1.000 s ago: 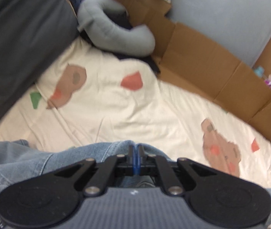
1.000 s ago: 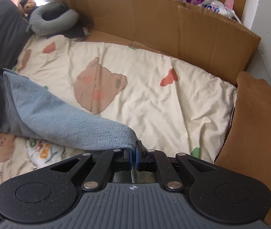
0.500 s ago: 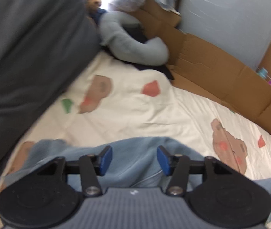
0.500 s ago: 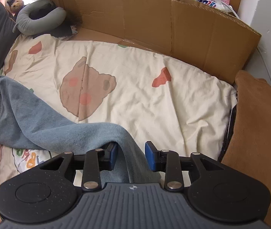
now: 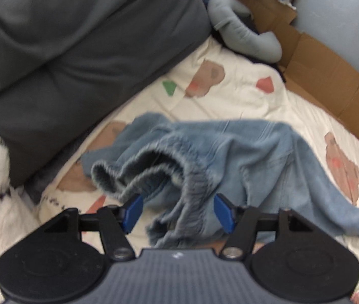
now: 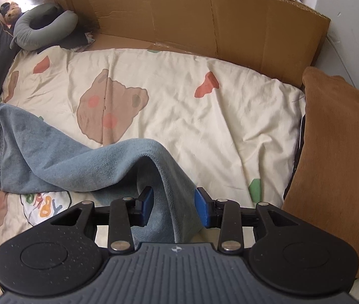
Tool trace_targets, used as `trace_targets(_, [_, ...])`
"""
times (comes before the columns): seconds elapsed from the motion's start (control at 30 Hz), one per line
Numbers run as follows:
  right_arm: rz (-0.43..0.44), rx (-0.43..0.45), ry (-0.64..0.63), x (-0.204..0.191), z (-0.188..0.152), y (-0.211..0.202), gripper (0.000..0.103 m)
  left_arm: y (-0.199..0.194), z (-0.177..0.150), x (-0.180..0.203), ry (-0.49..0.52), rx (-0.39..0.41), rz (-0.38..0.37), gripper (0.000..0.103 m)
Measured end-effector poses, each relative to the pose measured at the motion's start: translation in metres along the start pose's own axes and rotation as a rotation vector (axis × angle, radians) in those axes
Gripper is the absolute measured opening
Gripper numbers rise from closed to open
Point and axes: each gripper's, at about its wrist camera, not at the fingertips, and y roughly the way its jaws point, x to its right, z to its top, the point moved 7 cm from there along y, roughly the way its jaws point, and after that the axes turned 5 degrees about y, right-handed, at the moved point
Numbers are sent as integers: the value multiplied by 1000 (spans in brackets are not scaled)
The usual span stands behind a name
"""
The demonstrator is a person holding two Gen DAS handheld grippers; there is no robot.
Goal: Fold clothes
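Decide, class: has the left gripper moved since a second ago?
Yes. The left gripper has pulled back from the cardboard, jaws now open, with the jeans dropped on the quilt.

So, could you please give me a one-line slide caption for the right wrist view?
Open right hand-held gripper straddling a blue denim trouser leg on a bear-print quilt.

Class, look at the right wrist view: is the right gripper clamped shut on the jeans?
No. The right gripper stands open, its blue pads apart, with the jeans lying loose between them on the bedsheet.
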Motion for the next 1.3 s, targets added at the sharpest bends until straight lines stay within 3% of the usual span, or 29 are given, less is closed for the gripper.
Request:
trace_targets(0.3, [-14,-34,29,-1,-14,7,43,41,-38,-13,-33,-21,-5,65])
trace_targets(0.5, [-11,-50,46,-3,-19,16,44,64,-54,-11,-50,-27,-29,73])
trace_targets(0.77, [-4,-63,105,-5,-36,30,51,103,-74,-15,-88,-51,-67,74])
trace_targets(1.0, [-22,-86,75,-1,-48,43,51,127,-74,-15,-101,-49,-98,73])
trace_targets(1.07, [-36,-85,64,2,-50,46,51,128,-74,-15,-116,-45,-105,66])
trace_targets(1.1, [-39,-79,58,4,-50,47,50,127,-74,-17,-132,-42,-110,60])
trace_targets(1.13, [-42,-73,51,5,-50,48,38,124,-74,-18,-144,-40,-116,48])
trace_targets(1.17, [-43,-68,47,6,-50,48,12,122,-74,-20,-156,-39,-122,47])
trace_targets(1.2, [-44,-66,45,8,-48,48,4,119,-74,-22,-168,-38,-129,45])
trace_targets(1.3, [-48,-49,32,12,-41,45,3,105,-69,-20,-168,-27,-152,32])
